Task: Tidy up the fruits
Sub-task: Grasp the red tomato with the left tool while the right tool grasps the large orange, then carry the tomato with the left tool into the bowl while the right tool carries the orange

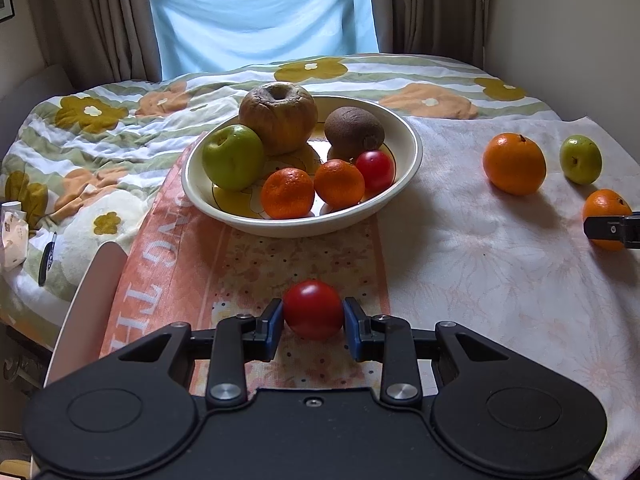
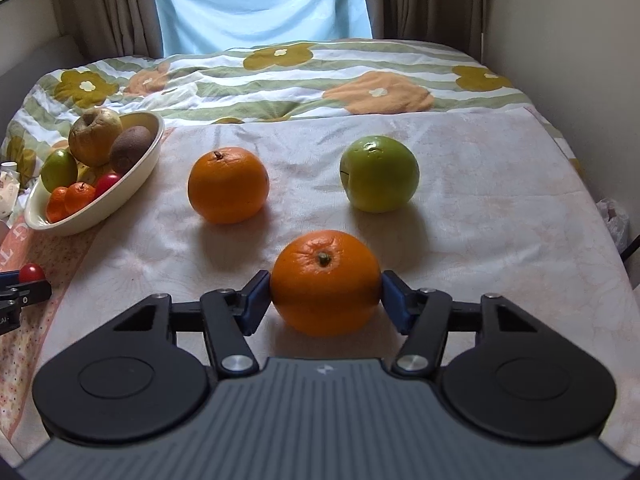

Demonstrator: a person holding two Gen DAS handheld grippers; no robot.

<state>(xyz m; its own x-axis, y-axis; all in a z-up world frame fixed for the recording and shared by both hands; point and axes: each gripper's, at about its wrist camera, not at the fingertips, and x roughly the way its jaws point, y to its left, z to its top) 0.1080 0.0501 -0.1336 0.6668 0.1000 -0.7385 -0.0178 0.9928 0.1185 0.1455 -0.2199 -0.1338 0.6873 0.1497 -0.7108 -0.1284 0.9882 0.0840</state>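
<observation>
Left claw (image 1: 313,316) clenched on red tomato (image 1: 313,309), on cloth before bowl (image 1: 404,184). Right claw (image 2: 326,294) pads meet orange (image 2: 326,282) sides, resting on bed. Risk: round, smooth skins may squirt free when lifted; tomato may bruise.

A bed (image 2: 280,80) under a flowered quilt is backed by a blue-covered window (image 1: 260,12) flanked by brown curtains (image 1: 100,20).

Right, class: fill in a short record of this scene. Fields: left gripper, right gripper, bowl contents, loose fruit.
left gripper: shut on red tomato
right gripper: pads against near orange
bowl contents: green apple, wrinkled brown apple, kiwi, two mandarins, one tomato
loose fruit: far orange, loose green apple, both on the cloth
</observation>
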